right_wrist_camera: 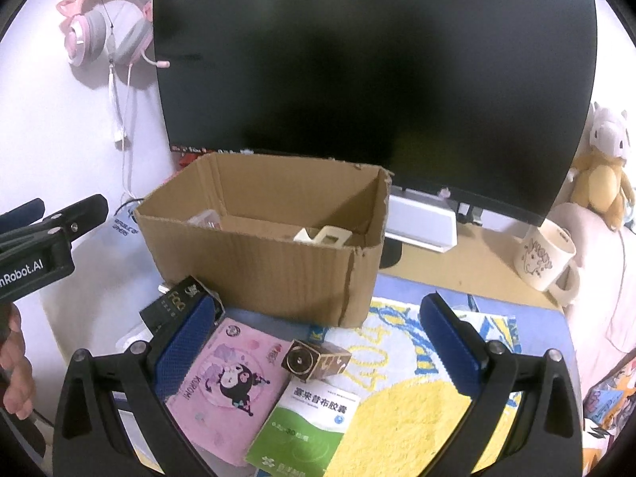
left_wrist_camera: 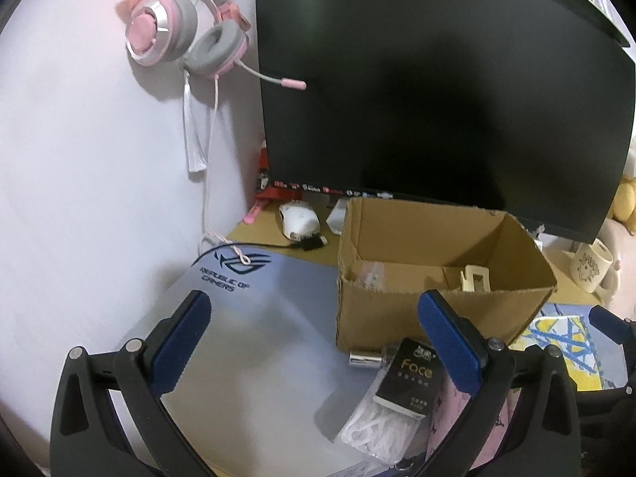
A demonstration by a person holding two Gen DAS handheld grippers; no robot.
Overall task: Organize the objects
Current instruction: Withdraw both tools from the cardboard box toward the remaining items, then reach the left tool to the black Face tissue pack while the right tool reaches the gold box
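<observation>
An open cardboard box (right_wrist_camera: 262,254) stands on the table (right_wrist_camera: 469,254) in front of a large dark monitor (right_wrist_camera: 373,71). Inside the box lie a cream plastic clip (right_wrist_camera: 324,235) near its right end and a small clear packet (right_wrist_camera: 204,218) near its left end. The left gripper (left_wrist_camera: 314,336) hovers above a grey desk mat (left_wrist_camera: 254,318) with its blue-padded jaws spread wide and nothing between them. Just in front of the box's near wall, by the left gripper's right finger, lies a black-labelled packet of white cotton pads (left_wrist_camera: 391,397), touching a small silver cylinder (left_wrist_camera: 363,357). The right gripper (right_wrist_camera: 318,342) is also wide open and empty, poised over a cluster of things lying close before the box: a pink cartoon pouch (right_wrist_camera: 234,385), a small brown cube-shaped box (right_wrist_camera: 316,361), a green and white medicine box (right_wrist_camera: 306,425) and a yellow and blue towel (right_wrist_camera: 413,409) beneath them. To the right of the box a cream mug (right_wrist_camera: 544,256) rests on the table, with a plush toy (right_wrist_camera: 600,167) behind it. A pink headset (left_wrist_camera: 183,20) hangs on the white wall to the left of the monitor, and a white mouse (left_wrist_camera: 298,220) sits below it.
</observation>
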